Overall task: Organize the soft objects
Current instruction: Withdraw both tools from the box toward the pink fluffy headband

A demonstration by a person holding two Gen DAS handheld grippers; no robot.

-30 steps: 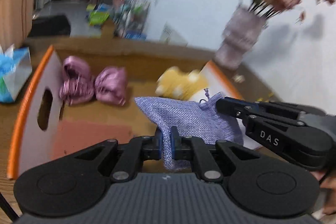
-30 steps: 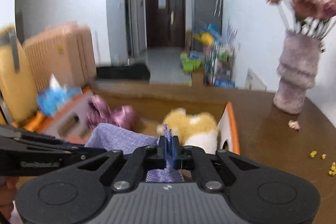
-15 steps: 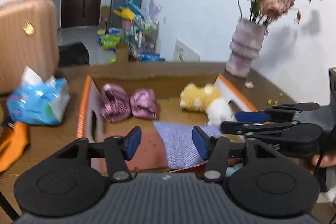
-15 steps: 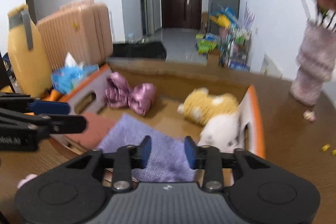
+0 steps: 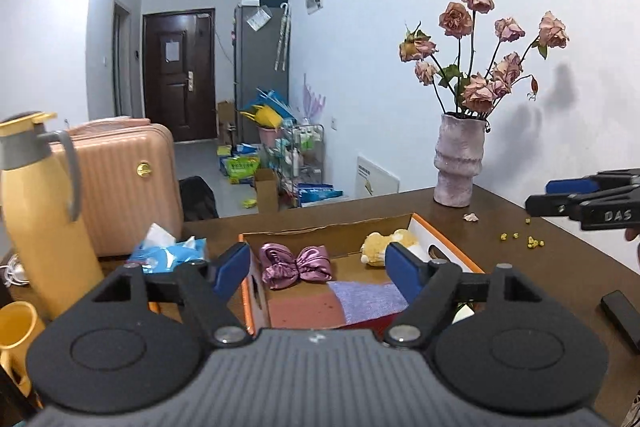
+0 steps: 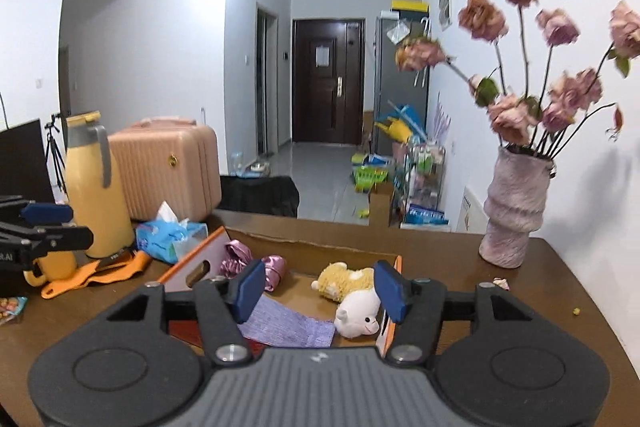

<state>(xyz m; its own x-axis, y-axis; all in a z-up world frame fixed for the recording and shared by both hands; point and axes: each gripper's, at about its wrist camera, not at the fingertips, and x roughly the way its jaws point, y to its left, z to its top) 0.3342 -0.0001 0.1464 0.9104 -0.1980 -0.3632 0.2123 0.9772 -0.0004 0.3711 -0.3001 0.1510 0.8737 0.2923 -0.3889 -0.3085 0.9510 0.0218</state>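
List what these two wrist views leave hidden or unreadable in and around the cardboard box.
- Purple pouch: near end hidden behind the left gripper body in the left wrist view.
- Box front wall: covered by the right gripper body in the right wrist view.
- Pink satin bundle: partly behind a blue pad.
- Yellow plush: half hidden by a pad.
- Crumbs: too small to identify.

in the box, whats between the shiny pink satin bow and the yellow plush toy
Nothing: bare brown cardboard floor separates the shiny pink satin bow from the yellow plush toy, clearest in the left wrist view.

Bright ceiling glare, fisheye-bowed edges, slightly blurred flowers (image 6: 516, 107), soft wall shadows.
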